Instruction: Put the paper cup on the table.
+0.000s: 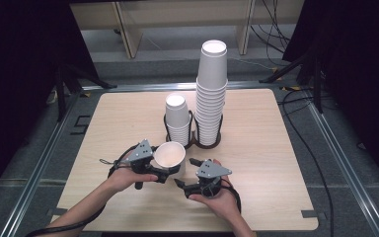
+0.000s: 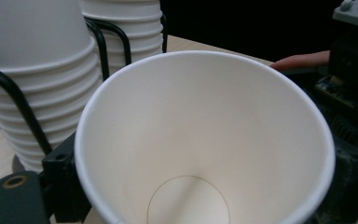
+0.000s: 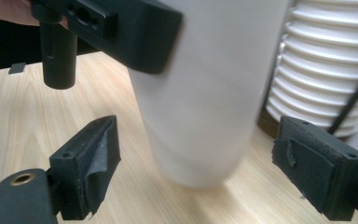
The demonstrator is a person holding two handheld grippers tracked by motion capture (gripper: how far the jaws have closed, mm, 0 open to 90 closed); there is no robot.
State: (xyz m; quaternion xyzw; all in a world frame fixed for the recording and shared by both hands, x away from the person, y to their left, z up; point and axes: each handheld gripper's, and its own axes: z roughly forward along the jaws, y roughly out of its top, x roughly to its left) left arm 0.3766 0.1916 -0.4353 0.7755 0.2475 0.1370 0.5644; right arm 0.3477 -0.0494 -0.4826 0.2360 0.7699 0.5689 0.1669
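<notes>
A single white paper cup [image 1: 170, 154] stays upright near the table's front middle, mouth up, and my left gripper [image 1: 164, 169] is shut on its wall. In the left gripper view I look down into the cup [image 2: 205, 140], with my left gripper [image 2: 200, 186] around it and one black finger [image 2: 60, 182] against its outside. My right gripper [image 1: 185, 173] is just right of the cup. In the right gripper view its pads [image 3: 93, 163] stand apart on either side of the cup's lower part [image 3: 196, 116] without touching it; the right gripper [image 3: 198, 135] is open.
A black wire holder [image 1: 193, 140] behind the cup carries a short stack of white cups [image 1: 176, 118] and a tall stack [image 1: 211, 94]. The wooden table [image 1: 276, 163] ends close behind the holder. Dark stands and cables lie on the floor around it.
</notes>
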